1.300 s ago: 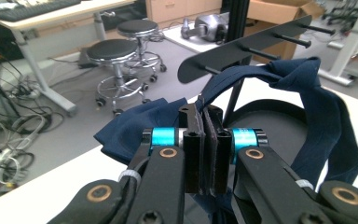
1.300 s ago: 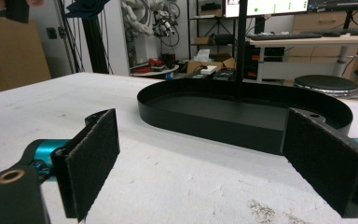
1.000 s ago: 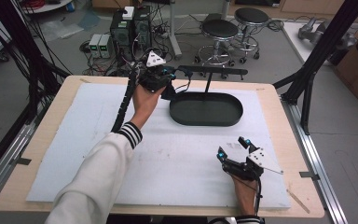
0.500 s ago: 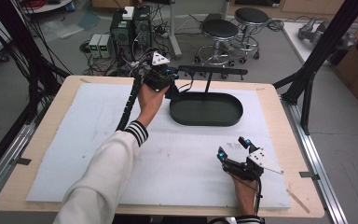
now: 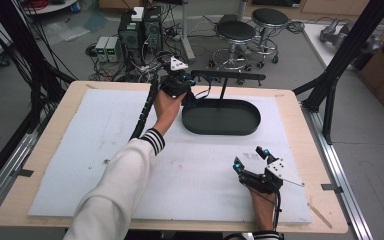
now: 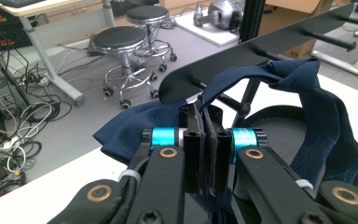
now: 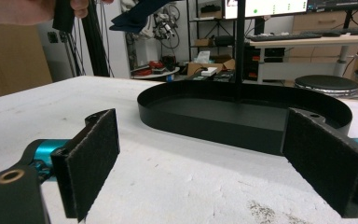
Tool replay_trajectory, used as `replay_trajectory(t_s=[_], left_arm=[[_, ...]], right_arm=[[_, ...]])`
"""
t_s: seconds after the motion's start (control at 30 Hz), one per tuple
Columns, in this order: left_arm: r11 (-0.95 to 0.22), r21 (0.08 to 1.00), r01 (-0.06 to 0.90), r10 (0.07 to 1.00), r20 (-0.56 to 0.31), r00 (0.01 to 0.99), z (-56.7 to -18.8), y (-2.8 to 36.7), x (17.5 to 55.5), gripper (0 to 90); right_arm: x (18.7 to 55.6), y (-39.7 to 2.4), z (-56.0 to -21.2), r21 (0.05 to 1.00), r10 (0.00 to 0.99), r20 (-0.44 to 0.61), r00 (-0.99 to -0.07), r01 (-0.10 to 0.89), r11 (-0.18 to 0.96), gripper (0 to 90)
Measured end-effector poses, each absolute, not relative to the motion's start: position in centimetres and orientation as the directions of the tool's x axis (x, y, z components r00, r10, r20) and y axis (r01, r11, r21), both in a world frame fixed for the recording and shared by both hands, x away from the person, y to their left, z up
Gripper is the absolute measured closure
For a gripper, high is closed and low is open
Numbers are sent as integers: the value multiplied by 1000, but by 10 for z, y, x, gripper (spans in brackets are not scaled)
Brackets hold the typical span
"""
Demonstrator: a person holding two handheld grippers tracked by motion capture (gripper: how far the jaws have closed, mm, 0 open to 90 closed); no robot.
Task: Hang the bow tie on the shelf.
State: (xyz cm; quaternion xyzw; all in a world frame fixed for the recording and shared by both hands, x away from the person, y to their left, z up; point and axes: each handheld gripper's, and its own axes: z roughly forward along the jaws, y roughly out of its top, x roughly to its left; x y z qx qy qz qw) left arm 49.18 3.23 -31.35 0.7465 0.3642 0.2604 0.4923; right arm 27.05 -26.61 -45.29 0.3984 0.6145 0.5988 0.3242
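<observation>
My left claw [image 6: 204, 140] pinches soft navy cloth [image 6: 303, 93]; the tray [image 7: 242, 116] looks like matt black plastic, and the worktop [image 5: 80, 130] sheet is rough white.

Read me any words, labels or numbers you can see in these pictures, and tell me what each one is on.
Nothing can be read for certain.
Brown cardboard box in the left gripper view: a dark printed mark, too blurred to read.
Lit computer monitor in the right gripper view: small lines of text, too small to read.
Dark blue cloth: no print visible.
</observation>
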Motion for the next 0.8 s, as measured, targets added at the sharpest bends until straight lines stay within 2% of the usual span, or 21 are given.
replay_trajectory(t_s=[0.4, 0.8], left_arm=[[-282, 914, 291, 813, 66, 579, -319, 23, 496, 870], [-248, 915, 319, 834, 34, 550, -325, 24, 502, 870]], right_arm=[[270, -266, -453, 994, 876, 81, -475, 101, -37, 106], [270, -267, -453, 994, 876, 83, -476, 97, -42, 106]])
